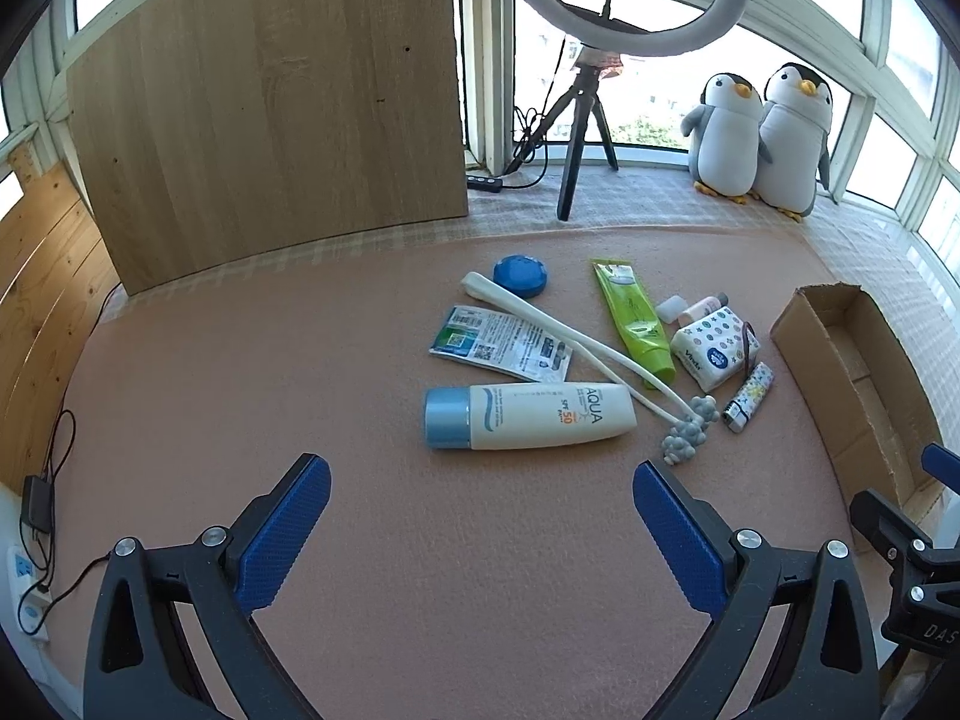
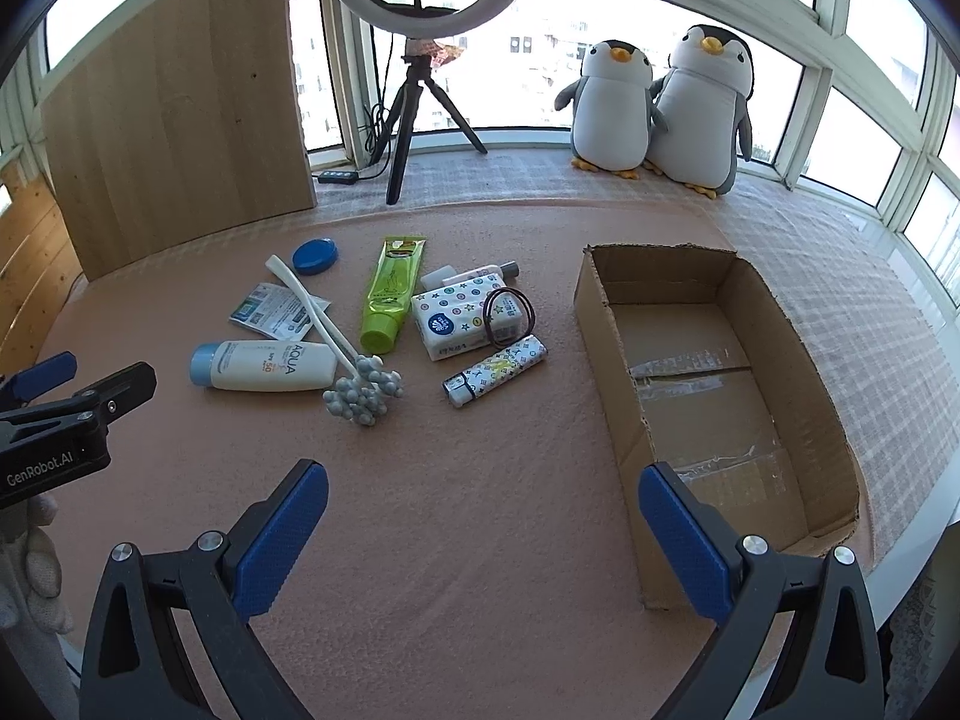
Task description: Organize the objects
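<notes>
Sunscreen bottle (image 1: 528,416) flat, cap leftward

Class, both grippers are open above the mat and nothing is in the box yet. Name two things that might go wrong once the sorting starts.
1. The long white massage stick lies across the sachet and against the sunscreen bottle; lifting either one may drag or roll the stick.
2. The hair tie rests loose on the tissue pack; gripping the pack could flick it off, probably short of the cardboard box.
</notes>
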`<action>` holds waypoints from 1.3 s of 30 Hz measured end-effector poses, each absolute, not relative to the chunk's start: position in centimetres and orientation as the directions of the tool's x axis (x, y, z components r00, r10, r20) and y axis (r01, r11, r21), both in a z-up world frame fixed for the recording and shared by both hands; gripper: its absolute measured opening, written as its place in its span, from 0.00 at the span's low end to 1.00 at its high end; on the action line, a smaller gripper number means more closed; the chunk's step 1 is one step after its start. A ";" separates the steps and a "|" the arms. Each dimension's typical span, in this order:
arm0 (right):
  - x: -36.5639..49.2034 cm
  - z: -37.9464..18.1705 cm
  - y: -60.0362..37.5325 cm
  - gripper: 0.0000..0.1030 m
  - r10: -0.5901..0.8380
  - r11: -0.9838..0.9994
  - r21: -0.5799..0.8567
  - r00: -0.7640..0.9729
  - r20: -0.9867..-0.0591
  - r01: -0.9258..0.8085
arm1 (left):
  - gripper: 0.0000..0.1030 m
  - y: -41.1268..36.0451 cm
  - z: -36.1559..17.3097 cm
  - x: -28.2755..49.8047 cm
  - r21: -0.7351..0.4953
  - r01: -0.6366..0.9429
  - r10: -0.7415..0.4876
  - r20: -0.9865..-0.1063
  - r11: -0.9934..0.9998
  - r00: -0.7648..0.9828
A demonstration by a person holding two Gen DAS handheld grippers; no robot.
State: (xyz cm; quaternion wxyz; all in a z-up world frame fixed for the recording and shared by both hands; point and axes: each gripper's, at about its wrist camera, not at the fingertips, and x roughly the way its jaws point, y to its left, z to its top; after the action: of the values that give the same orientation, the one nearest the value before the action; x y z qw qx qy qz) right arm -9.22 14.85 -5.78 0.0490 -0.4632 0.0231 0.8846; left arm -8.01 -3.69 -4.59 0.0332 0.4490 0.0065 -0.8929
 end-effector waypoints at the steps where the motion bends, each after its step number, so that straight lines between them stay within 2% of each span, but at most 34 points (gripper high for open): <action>1: -9.3 -5.9 15.0 0.99 0.061 -0.994 -0.001 -0.562 -0.825 -0.107 | 0.99 -3.9 -5.0 -8.5 0.015 0.070 -0.053 -0.807 -0.997 -0.588; 10: -9.4 -7.3 16.3 0.99 0.010 -0.992 0.058 -0.518 -0.855 -0.114 | 0.84 -5.3 -7.9 -13.8 -0.020 0.129 -0.052 -0.846 -0.991 -0.530; 15: -9.3 -7.5 16.5 0.99 0.008 -0.994 0.050 -0.516 -0.857 -0.098 | 0.84 -5.0 -9.5 -17.2 -0.018 0.133 -0.050 -0.868 -0.991 -0.495; 18: -9.3 -7.5 16.7 0.99 0.007 -0.994 0.051 -0.519 -0.855 -0.098 | 0.75 -4.5 -10.7 -19.1 0.013 0.125 -0.071 -0.878 -0.992 -0.473; 23: -9.2 -7.6 16.9 0.99 0.005 -0.993 0.056 -0.514 -0.858 -0.103 | 0.67 -3.2 -12.8 -21.2 0.042 0.048 -0.058 -0.910 -0.998 -0.410; 28: -8.9 -7.7 17.1 0.99 0.005 -0.992 0.062 -0.512 -0.859 -0.112 | 0.62 -2.6 -14.2 -21.4 0.039 0.023 -0.045 -0.921 -0.999 -0.387; 39: -8.5 -7.5 16.4 0.99 -0.004 -0.991 0.073 -0.528 -0.849 -0.111 | 0.61 -2.5 -15.9 -15.3 -0.050 0.007 0.043 -0.919 -0.999 -0.391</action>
State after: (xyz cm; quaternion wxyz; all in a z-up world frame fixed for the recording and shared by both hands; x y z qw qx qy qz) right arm -8.49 16.44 -7.50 0.0307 -0.4846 0.0589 0.8722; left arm -15.32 -2.54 -15.86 -0.0109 0.5516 0.0225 -0.8337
